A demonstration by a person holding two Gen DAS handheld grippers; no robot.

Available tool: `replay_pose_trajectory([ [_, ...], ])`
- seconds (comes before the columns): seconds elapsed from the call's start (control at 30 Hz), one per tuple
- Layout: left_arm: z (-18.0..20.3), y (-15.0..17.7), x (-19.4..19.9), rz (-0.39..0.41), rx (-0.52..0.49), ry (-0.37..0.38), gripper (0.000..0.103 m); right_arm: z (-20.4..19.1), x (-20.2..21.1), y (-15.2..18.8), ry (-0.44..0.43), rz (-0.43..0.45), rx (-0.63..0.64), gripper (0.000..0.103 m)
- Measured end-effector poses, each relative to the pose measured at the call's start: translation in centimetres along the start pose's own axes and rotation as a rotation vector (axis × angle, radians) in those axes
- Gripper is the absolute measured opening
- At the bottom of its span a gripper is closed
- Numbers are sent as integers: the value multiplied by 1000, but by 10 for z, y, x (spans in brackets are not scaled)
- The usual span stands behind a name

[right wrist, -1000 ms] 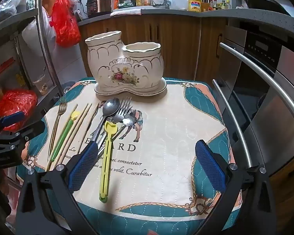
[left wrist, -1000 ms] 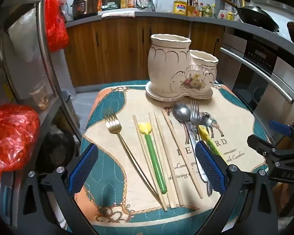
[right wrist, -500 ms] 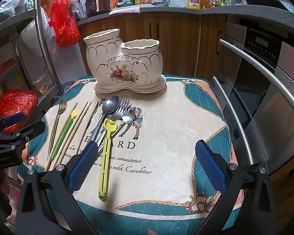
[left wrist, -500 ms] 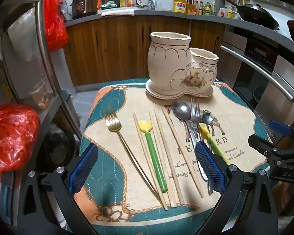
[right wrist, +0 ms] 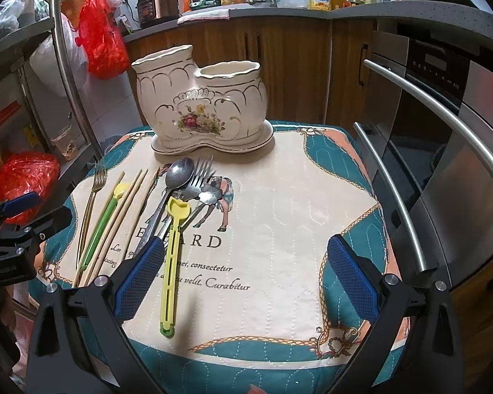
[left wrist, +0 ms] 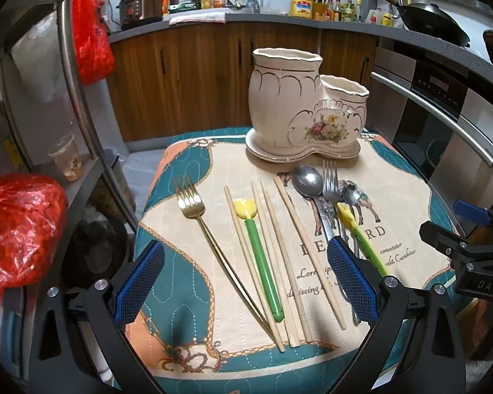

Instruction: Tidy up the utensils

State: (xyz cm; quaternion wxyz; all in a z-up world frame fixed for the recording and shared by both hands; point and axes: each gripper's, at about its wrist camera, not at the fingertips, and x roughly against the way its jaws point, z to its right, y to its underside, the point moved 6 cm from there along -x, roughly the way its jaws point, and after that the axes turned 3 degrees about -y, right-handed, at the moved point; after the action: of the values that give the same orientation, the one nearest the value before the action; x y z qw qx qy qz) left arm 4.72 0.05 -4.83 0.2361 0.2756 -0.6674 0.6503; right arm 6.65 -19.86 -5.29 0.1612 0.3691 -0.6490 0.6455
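A cream two-pot ceramic holder (left wrist: pixel 307 111) (right wrist: pixel 200 105) stands at the back of a quilted mat (left wrist: pixel 187 295) (right wrist: pixel 279 203). In front of it lie a gold fork (left wrist: pixel 207 229) (right wrist: pixel 93 197), several wooden chopsticks (left wrist: pixel 279 246) (right wrist: pixel 128 203), a green utensil with a yellow head (left wrist: pixel 259 256) (right wrist: pixel 105 216), a steel spoon (left wrist: pixel 307 180) (right wrist: pixel 179 174), a steel fork (left wrist: pixel 330 184) (right wrist: pixel 202 170) and a yellow-green slotted utensil (right wrist: pixel 172 262) (left wrist: pixel 361 233). My left gripper (left wrist: pixel 243 282) is open over the near ends of the fork, chopsticks and green utensil. My right gripper (right wrist: pixel 245 282) hovers open over bare mat, its left finger beside the slotted utensil.
A metal rack (left wrist: pixel 79 105) with red bags (left wrist: pixel 16 233) stands left of the mat. An oven with steel handles (right wrist: pixel 434 124) is close on the right. Wooden cabinets (left wrist: pixel 187 75) and a cluttered counter are behind.
Both grippers have drawn slightly nearer to the mat and holder; the utensils have not moved, and both grippers stay open.
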Motion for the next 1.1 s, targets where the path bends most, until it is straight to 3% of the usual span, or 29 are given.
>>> replay_pose_trajectory([
  [1.1, 0, -2, -6, -7, -4, 3, 98, 0, -8, 3, -15, -7, -16, 98],
])
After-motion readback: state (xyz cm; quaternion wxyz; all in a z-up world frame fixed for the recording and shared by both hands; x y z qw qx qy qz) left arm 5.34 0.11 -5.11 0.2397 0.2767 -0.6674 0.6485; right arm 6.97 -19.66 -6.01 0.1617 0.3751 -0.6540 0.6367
